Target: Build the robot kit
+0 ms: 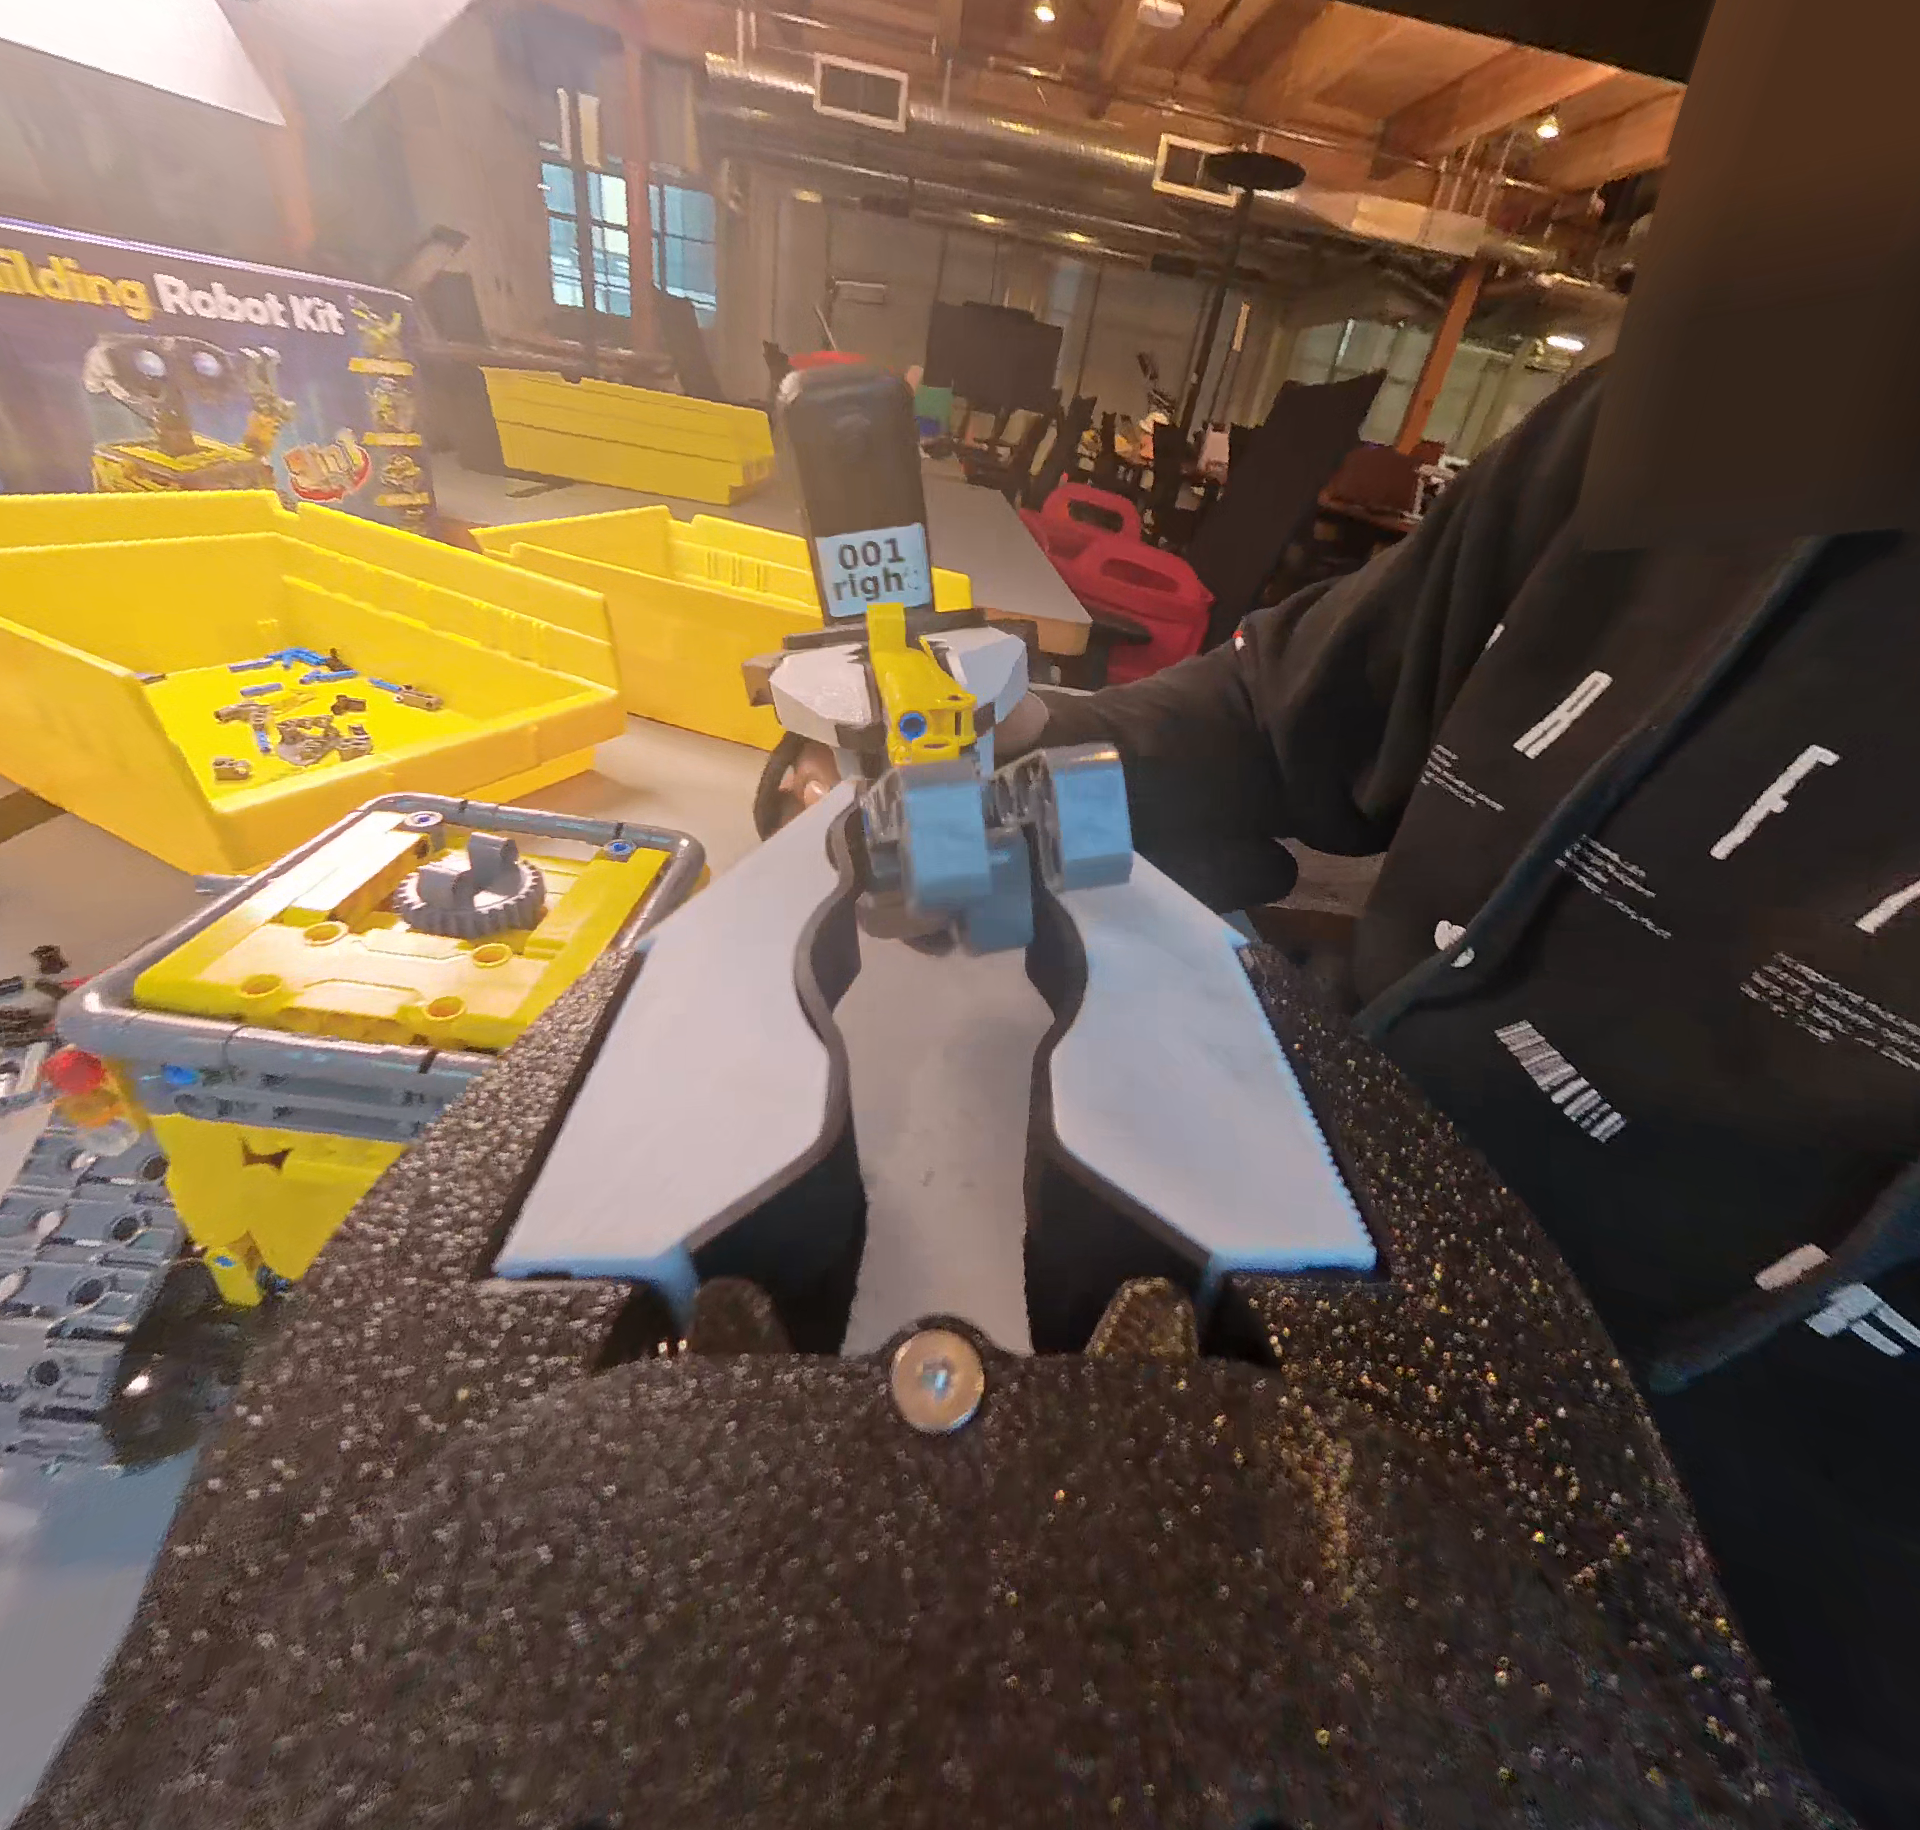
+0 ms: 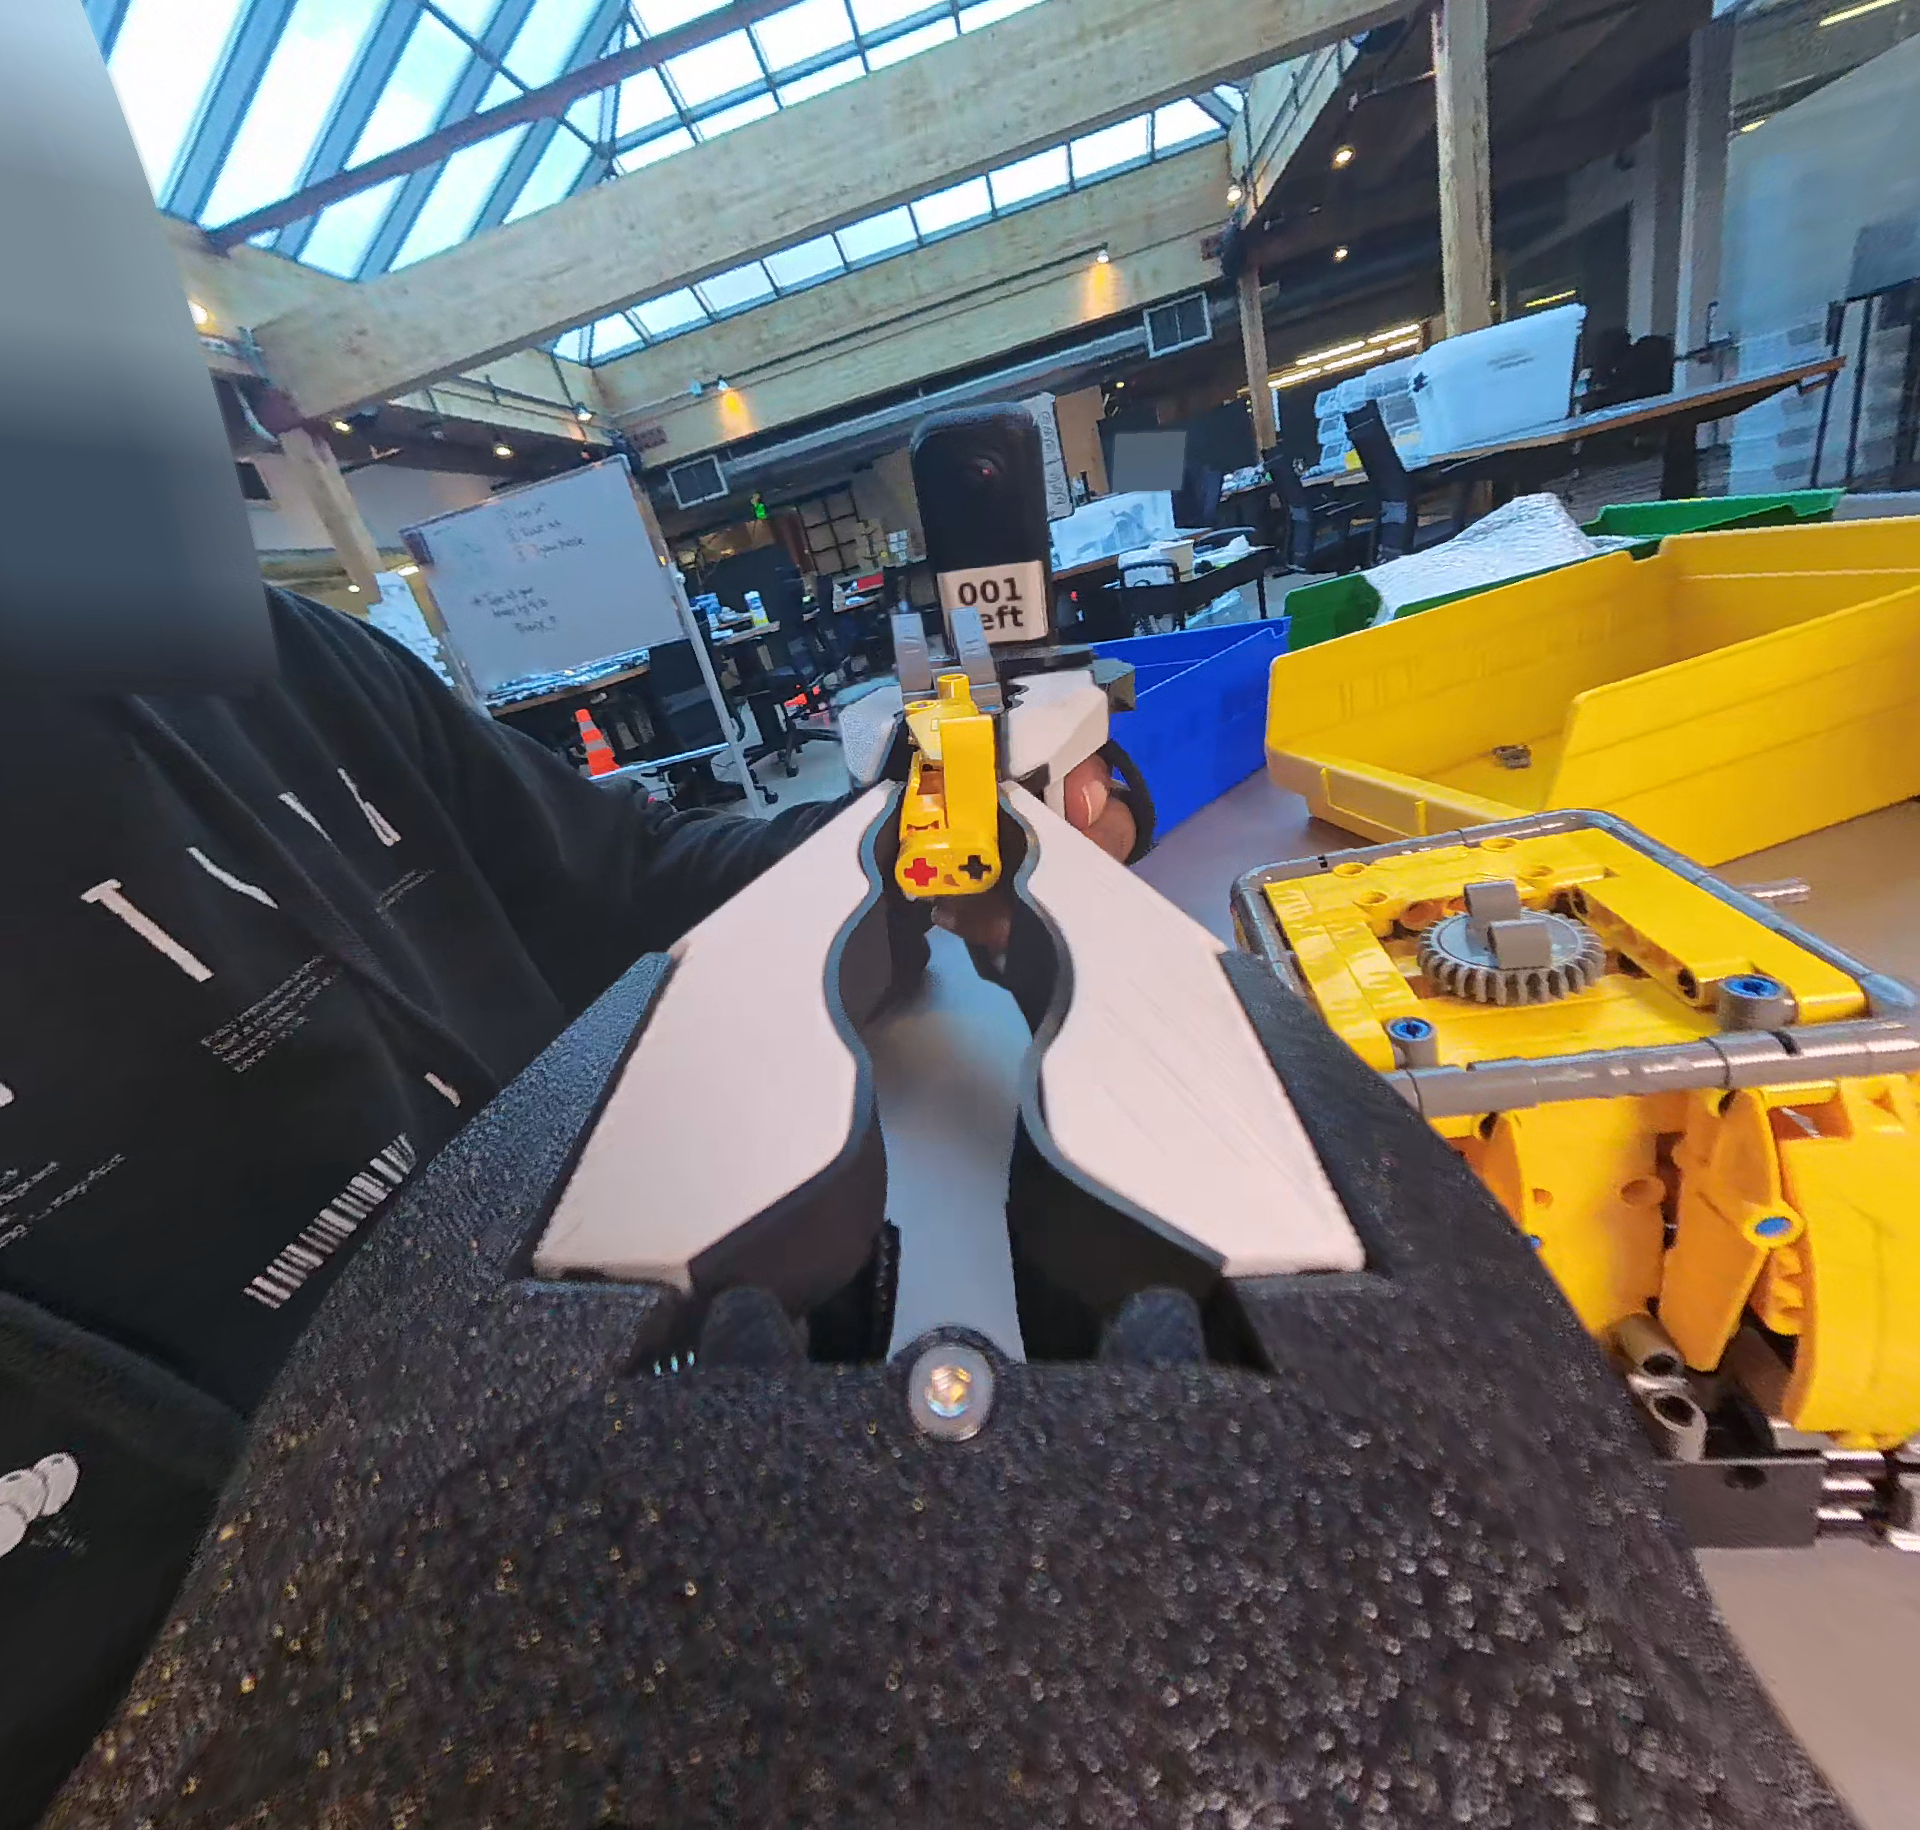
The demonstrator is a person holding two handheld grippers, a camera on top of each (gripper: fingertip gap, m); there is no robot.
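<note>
My left gripper (image 1: pixel 951 850) is shut on a small grey brick assembly (image 1: pixel 987 835), held in the air above the table. My right gripper (image 2: pixel 945 845) is shut on a yellow brick piece (image 2: pixel 948 814) that has a red and a black cross-hole at its near end. The two grippers face each other tip to tip. The yellow piece (image 1: pixel 920 705) meets the grey assembly; I cannot tell whether they are locked together. The right gripper (image 1: pixel 894 700) shows beyond the grey assembly in the left wrist view. The left gripper (image 2: pixel 987 710) shows beyond the yellow piece in the right wrist view.
A yellow brick model with a grey gear on top (image 1: pixel 395 918) (image 2: pixel 1558 959) stands on the table beside the grippers. Behind it are a yellow bin (image 1: pixel 312 814) (image 2: pixel 1558 731) with small loose parts, a blue bin (image 2: pixel 1195 710) and a kit box (image 1: pixel 208 378). A person's black sweatshirt (image 1: pixel 1610 845) is close. The grippers are tip to tip, or close to it.
</note>
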